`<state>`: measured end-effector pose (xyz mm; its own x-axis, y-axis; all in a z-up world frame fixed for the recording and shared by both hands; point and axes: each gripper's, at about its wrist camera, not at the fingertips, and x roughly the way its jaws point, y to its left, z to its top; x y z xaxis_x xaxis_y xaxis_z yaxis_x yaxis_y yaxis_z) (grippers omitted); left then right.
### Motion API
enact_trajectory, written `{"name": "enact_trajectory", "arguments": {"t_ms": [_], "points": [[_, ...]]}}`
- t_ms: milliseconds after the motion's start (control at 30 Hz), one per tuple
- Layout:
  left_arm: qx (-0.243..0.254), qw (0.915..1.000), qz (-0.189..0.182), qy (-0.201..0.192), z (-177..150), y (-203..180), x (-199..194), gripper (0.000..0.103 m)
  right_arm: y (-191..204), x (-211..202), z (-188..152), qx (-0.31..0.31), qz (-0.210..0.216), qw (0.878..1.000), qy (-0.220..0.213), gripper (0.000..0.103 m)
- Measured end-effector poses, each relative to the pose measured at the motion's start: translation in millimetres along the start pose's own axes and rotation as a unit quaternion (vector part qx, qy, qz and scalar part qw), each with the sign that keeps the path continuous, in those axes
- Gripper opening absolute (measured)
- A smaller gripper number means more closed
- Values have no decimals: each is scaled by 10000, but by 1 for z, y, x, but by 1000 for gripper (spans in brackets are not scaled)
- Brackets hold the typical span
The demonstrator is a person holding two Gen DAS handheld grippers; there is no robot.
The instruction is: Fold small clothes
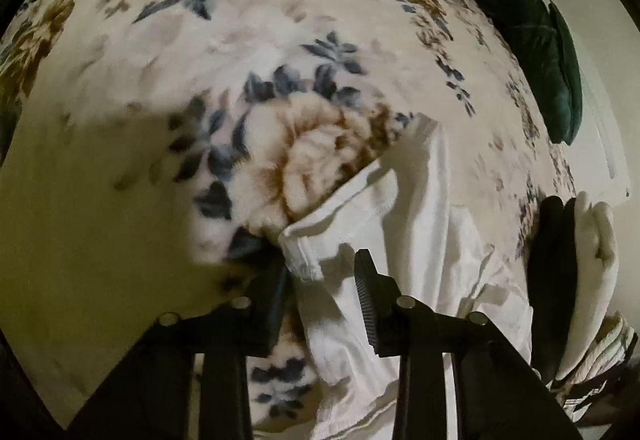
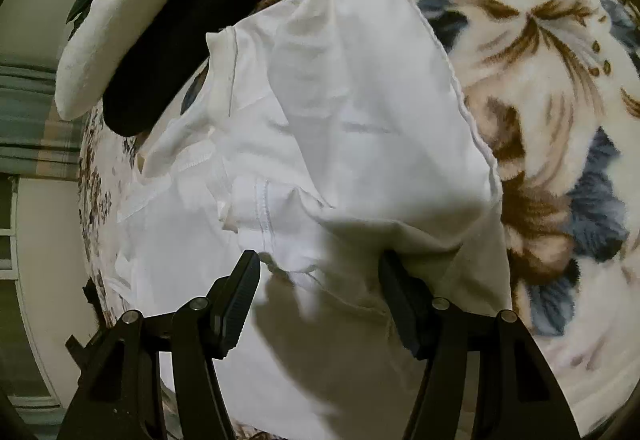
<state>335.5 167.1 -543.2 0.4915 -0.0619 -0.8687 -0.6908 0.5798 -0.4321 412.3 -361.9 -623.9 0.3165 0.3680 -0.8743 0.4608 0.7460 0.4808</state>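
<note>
Left claw (image 1: 320,288) w/ jaws apart, white cotton garment (image 1: 400,240) hem lying between them, not pinched. Right claw (image 2: 320,280) also spread wide, straddling a bunched fold of the same cloth, nothing clamped. Garment lies crumpled on the floral fleece blanket (image 1: 280,60) covering the bed, black & cream folded items (image 2: 160,28) just beside it. Probably best: close each claw on one hem corner, lift, pull taut to flatten before folding; avoid pinching blanket pile. No brand, label or readable writing visible.
</note>
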Motion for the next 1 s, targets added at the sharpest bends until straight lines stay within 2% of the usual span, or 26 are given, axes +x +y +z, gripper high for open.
{"name": "enact_trajectory", "arguments": {"t_ms": [33,100,233,267,367,433,467,533,567,633,667,733,800,833,867,900,933,1000], "points": [[30,10000,-14,-9,2,1,2,3,1,-3,-1,5,-14,10000,-12,64],[183,9998,-25,-126,2,-5,-3,3,6,-2,1,26,-6,10000,-28,64],[819,9940,-123,-712,-4,-36,-35,3,0,-8,-1,92,72,9999,-69,64],[1046,9905,-288,-846,-8,-48,-49,3,-1,-11,-1,96,97,9999,-73,64],[1639,9797,-678,-931,-26,-81,-75,3,-6,-18,-3,69,165,9998,-83,64],[2194,9669,-939,-903,-48,-110,-90,3,-9,-22,-5,55,178,9998,-102,64],[2620,9552,-1154,-752,-68,-135,-91,3,-12,-24,-6,57,195,9997,-103,64],[3086,9409,-1314,-462,-97,-160,-86,3,-17,-28,-9,73,210,9997,-109,64],[3294,9330,-1442,-155,-115,-171,-78,3,-19,-30,-10,82,222,9997,-105,64],[3662,9186,-1401,500,-150,-185,-53,5,-24,-34,-11,117,237,9996,-70,64],[3782,9125,-1263,913,-167,-188,-39,7,-27,-36,-12,133,256,9996,-51,64],[3833,9080,-1071,1312,-180,-185,-30,7,-30,-40,-12,125,304,9995,6,64],[3740,9111,-938,1459,-179,-174,-34,10,-32,-48,-11,63,316,9995,44,64],[3705,9135,-893,1425,-174,-169,-39,23,-32,-52,-11,24,342,9994,46,64],[3688,9156,-817,1375,-168,-164,-43,47,-33,-58,-11,-16,376,9993,48,64],[3672,9177,-745,1320,-163,-159,-49,63,-33,-64,-11,-46,404,9992,46,65],[3632,9201,-728,1275,-156,-154,-53,85,-34,-69,-11,-70,434,9990,40,67],[3465,9290,-677,1110,-133,-145,-58,87,-37,-84,-11,-88,520,9986,-13,70]]}}
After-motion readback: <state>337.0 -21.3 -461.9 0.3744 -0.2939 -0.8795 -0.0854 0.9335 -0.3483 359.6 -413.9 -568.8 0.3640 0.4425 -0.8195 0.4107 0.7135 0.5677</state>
